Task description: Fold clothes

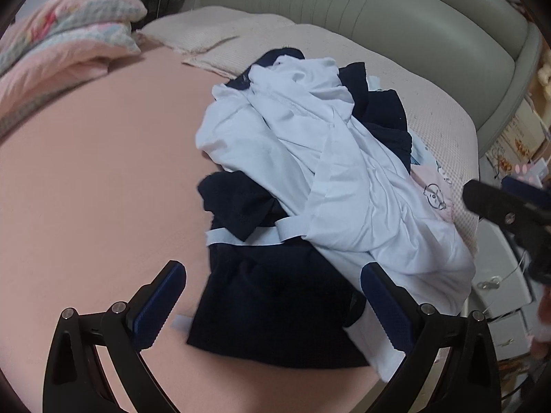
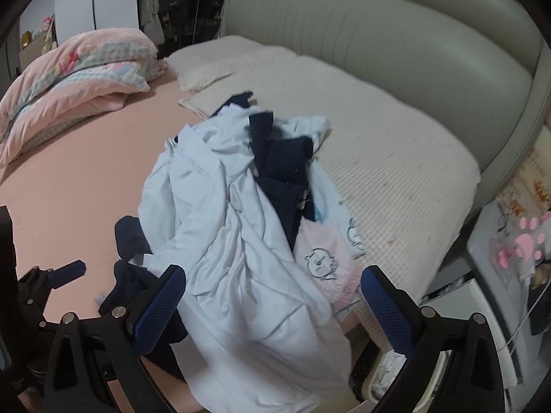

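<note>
Clothes pile (image 1: pixel 310 179): a loose heap on the bed, toward its right side, partly on the pink sheet and partly on the cream cover.
White garment (image 2: pixel 234 241): crumpled, draped over the top of the heap and trailing to the near edge of the bed.
Navy garment (image 1: pixel 275 303): at the near left of the heap, partly under the white one, with white trim strips showing.
Pink garment (image 2: pixel 327 265): small, with a cartoon face drawn on it, at the right of the heap beside the white one.
Left gripper (image 1: pixel 273 309): jaws spread wide, holding nothing, poised just above the navy garment.
Right gripper (image 2: pixel 273 309): jaws spread wide, empty, over the near end of the white garment; whether the pads touch cloth, I cannot tell.
Sheet (image 1: pixel 86 189): pink, bare to the left of the heap.
Cover (image 2: pixel 396 158): cream, waffle-textured, lying across the head end.
Quilt (image 2: pixel 75 79): pink and patterned, folded at the far left of the bed.
Headboard (image 2: pixel 378 34): grey-green, padded, behind the cover.
</note>
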{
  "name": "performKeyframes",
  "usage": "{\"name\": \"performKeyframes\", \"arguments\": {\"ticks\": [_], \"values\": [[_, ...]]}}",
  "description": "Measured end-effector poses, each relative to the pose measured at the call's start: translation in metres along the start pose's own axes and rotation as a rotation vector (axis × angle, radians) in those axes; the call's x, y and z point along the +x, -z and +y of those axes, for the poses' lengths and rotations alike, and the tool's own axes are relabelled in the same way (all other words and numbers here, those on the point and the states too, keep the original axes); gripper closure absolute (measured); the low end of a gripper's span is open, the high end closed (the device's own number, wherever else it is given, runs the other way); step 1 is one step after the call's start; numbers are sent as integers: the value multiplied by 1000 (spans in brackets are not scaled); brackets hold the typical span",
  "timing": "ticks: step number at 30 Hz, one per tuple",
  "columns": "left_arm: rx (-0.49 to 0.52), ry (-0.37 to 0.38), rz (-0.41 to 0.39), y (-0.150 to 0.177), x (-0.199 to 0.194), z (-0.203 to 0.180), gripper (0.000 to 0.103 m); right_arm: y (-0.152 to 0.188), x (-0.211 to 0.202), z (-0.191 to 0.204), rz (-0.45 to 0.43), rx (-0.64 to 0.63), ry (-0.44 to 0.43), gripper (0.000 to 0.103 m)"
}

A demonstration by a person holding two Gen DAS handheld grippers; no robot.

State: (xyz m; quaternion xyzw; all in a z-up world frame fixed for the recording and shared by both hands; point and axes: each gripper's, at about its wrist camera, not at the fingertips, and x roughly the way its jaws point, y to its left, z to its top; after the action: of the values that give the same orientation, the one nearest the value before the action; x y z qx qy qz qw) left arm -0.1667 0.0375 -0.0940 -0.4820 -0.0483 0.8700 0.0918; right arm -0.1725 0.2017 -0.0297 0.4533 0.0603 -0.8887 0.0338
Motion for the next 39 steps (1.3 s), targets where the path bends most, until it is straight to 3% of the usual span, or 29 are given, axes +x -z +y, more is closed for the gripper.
{"name": "performKeyframes", "arguments": {"ticks": [7,20,22,29,31,32,37,39], "values": [[-14,53,37,-5,23,-3,0,6,24,-7,68,76,3,20],[-89,180,36,-8,50,-1,0,28,63,-29,198,272,-149,24],[-107,195,26,-8,49,1,1,30,66,-30,201,292,-178,29],[-96,230,10,-14,44,-10,2,30,65,-34,192,332,-222,29],[-71,250,27,-17,44,-19,2,29,65,-37,187,355,-236,35],[-56,252,34,-19,44,-24,2,29,66,-38,186,360,-234,47],[-9,250,85,-24,55,-44,2,28,77,-40,203,354,-222,59],[-40,270,130,-18,65,-43,2,31,82,-45,211,377,-230,64]]}}
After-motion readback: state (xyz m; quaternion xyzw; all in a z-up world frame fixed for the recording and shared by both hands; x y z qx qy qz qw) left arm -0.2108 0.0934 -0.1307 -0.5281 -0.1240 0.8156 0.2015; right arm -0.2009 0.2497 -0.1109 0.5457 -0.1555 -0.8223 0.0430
